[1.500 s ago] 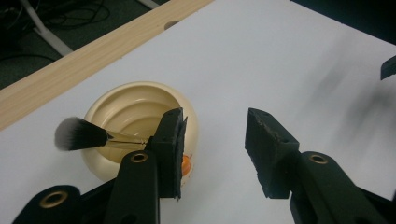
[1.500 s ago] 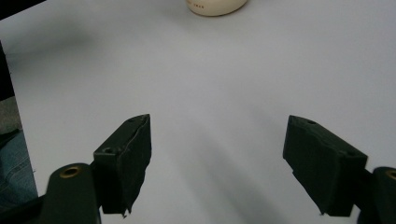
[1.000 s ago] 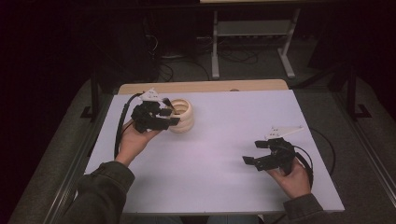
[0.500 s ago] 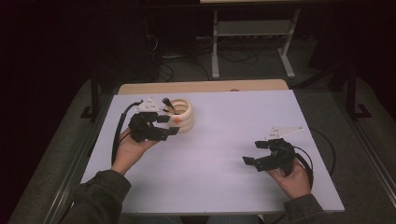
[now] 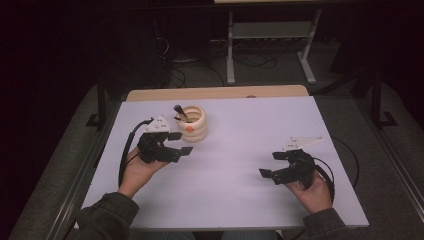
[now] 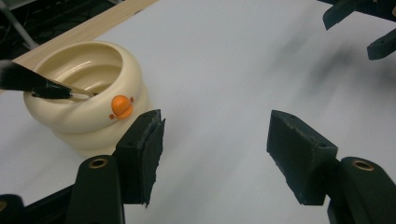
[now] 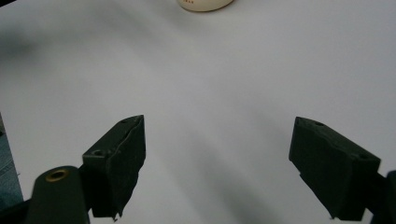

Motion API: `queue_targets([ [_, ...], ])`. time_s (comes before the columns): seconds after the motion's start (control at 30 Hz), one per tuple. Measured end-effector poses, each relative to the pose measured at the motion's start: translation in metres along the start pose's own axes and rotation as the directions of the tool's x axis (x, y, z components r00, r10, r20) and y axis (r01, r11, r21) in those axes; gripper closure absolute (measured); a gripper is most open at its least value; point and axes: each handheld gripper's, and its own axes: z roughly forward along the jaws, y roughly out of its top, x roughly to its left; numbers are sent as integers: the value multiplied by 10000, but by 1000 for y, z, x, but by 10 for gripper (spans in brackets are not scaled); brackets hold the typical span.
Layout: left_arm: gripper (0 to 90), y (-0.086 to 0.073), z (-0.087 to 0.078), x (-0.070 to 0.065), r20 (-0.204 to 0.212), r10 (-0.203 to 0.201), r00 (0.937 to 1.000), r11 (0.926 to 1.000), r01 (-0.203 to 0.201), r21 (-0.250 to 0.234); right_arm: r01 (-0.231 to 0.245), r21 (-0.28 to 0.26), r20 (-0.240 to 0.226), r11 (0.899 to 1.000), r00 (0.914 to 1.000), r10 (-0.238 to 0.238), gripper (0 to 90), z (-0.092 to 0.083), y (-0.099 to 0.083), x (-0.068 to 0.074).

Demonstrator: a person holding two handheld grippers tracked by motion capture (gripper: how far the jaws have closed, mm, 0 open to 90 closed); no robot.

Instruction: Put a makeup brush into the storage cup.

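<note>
Currently, at the left of the white table (image 5: 240,200), your left gripper (image 5: 181,143) hangs with its jaws spread and empty, just beside a cream ribbed pot (image 5: 193,124) near the far edge. A dark-tipped brush (image 5: 181,113) stands tilted inside that pot, leaning on its rim. Well apart at the right, your right gripper (image 5: 271,164) hovers low over bare table, jaws also spread, holding nothing. Judging by this, the brush is stowed; little seems left beyond drawing clear.
</note>
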Motion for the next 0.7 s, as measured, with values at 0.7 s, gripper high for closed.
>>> queue_targets([
  [0.7, 314, -27, -5, -6, -13, -272, 9996, 9996, 272, -79, -3, -5, 92, 10000, 10000, 3, 177, 1, -1, 2],
])
